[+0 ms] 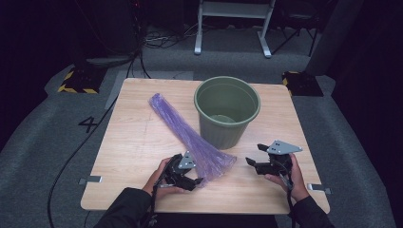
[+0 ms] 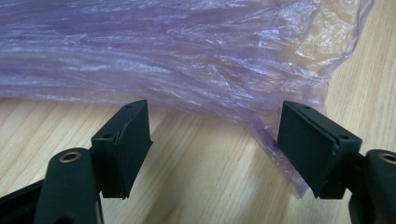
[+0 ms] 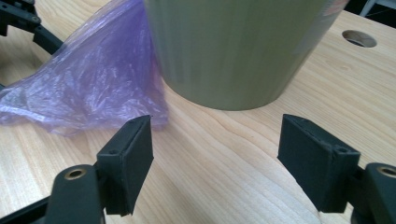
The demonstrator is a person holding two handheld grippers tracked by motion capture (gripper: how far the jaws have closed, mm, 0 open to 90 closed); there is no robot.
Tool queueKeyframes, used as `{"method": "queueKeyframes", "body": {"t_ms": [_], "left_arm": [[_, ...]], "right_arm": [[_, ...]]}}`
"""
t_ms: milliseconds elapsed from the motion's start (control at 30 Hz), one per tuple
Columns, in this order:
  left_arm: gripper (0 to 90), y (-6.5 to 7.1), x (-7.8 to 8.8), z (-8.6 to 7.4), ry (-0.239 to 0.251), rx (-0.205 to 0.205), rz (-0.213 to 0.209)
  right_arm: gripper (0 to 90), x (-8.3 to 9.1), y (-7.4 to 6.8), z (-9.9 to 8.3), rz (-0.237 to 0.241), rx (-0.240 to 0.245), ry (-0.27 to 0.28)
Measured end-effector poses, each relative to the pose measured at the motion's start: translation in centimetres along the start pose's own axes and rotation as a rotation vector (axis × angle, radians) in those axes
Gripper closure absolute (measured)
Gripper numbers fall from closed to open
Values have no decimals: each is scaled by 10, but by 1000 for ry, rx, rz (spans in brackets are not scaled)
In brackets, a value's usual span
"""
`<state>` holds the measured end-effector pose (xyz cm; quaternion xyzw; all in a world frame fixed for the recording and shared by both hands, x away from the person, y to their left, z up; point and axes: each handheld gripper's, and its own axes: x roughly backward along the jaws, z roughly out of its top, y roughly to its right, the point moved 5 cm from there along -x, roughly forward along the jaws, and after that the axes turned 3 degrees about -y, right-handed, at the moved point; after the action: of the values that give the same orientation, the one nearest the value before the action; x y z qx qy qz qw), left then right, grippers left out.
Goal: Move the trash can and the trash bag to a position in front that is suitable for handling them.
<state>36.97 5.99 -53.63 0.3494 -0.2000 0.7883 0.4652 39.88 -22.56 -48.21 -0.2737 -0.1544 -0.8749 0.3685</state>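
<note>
A long purple see-through plastic bag [image 1: 190, 137] lies flat on the wooden table [image 1: 138, 156], running from the back left to the front middle. An upright green bin [image 1: 227, 111] stands just right of it. My left gripper [image 1: 196, 175] sits low at the bag's wide end, open. In the left gripper view the bag [image 2: 187, 56] lies just beyond the jaws, and its thin edge reaches the right pad [image 2: 310, 144]; nothing is pinched. My right gripper [image 1: 254, 154] is open in front of the bin's right side, with bare wood between its jaws [image 3: 215, 149], the bin [image 3: 233, 51] close ahead and the bag [image 3: 93, 88] to its left.
The table's front edge lies just behind both hands, with metal brackets [image 1: 90, 180] [image 1: 319, 188] at its corners. A round hole [image 3: 358, 38] is cut in the tabletop beyond the bin. Cables [image 1: 71, 156] trail over the grey floor on the left.
</note>
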Motion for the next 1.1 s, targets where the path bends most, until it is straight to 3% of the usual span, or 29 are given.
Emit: {"method": "queueKeyframes", "body": {"t_ms": [233, 400, 500, 667, 800, 867, 967, 1100], "left_arm": [[213, 8, -13, 12, 6, -21, -18], [180, 15, -24, 23, -1, -40, -33], [165, 18, -29, 29, -1, -48, -42], [154, 20, -33, 33, -4, -39, -34], [153, 21, -35, 35, -7, -36, -28], [152, 21, -35, 35, -7, -35, -28], [153, 21, -35, 35, -4, -36, -28], [153, 19, -32, 32, -10, -28, -27]], "right_arm": [[275, -6, -9, 0, 37, -1, -5], [278, -21, -22, 1, 79, 24, -27], [290, -31, -27, 2, 113, 12, -32], [311, -45, -37, 4, 171, 5, -54], [329, -57, -42, 2, 173, 10, -92], [376, -61, -44, 0, 179, 13, -108], [533, -66, -47, -5, 161, 37, -152], [724, -65, -48, -8, 168, 68, -160]]}}
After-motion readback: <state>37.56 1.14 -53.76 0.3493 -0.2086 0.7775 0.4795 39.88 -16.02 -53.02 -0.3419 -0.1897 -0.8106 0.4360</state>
